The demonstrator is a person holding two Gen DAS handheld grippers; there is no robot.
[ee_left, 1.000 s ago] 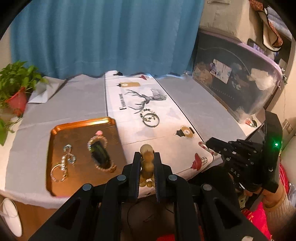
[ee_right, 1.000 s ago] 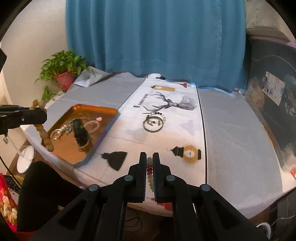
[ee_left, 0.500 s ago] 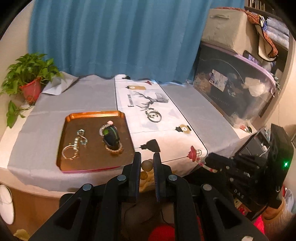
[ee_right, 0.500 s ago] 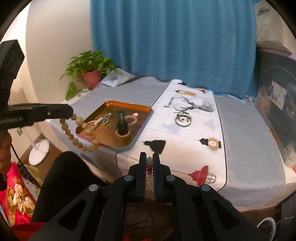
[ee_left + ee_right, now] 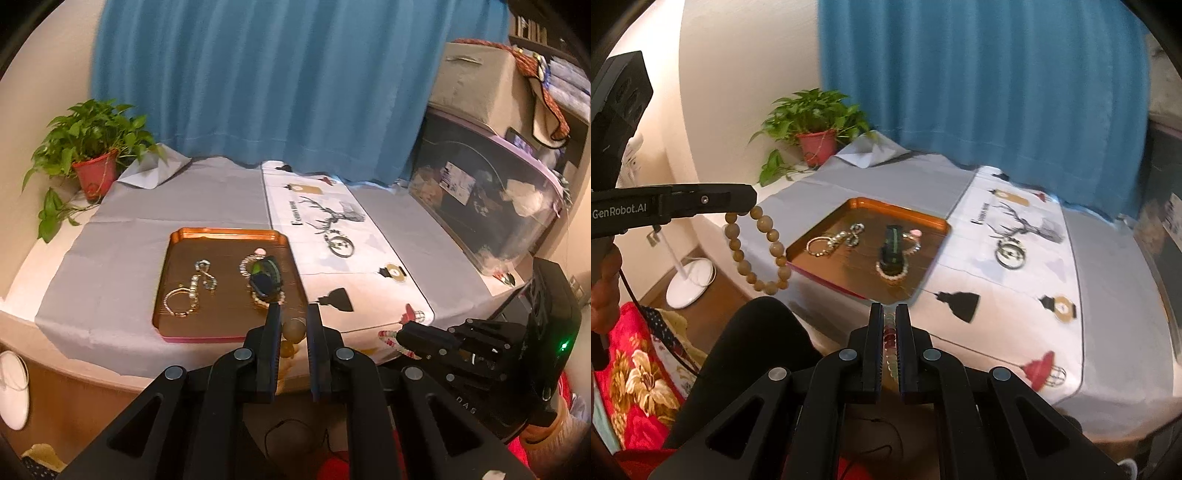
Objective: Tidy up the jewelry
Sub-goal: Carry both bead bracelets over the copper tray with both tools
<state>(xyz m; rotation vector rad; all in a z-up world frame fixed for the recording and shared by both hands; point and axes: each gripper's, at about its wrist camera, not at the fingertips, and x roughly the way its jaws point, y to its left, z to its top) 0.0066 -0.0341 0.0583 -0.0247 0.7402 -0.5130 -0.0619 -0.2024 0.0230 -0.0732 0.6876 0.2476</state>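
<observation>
My left gripper (image 5: 293, 314) is shut on a tan wooden bead bracelet (image 5: 293, 329), held off the table's near edge; the bracelet hangs from it in the right wrist view (image 5: 757, 251). My right gripper (image 5: 890, 312) is shut on a thin bracelet of red, white and green beads (image 5: 889, 338), also seen at the right of the left wrist view (image 5: 391, 338). A copper tray (image 5: 221, 234) on the table holds a gold chain bracelet (image 5: 183, 297), a black watch (image 5: 264, 278) over a pearl bracelet, and a silver piece. A dark ring bangle (image 5: 340, 246) lies on the white runner.
A potted plant (image 5: 92, 162) stands at the table's far left corner. A clear storage bin (image 5: 487, 206) lines the right side. Blue curtain behind. A white fan base (image 5: 690, 282) stands on the floor left of the table.
Both grippers have drawn back and up from the table with their bracelets, so more of the table shows. The left gripper's bracelet now hangs off the table's left front corner.
</observation>
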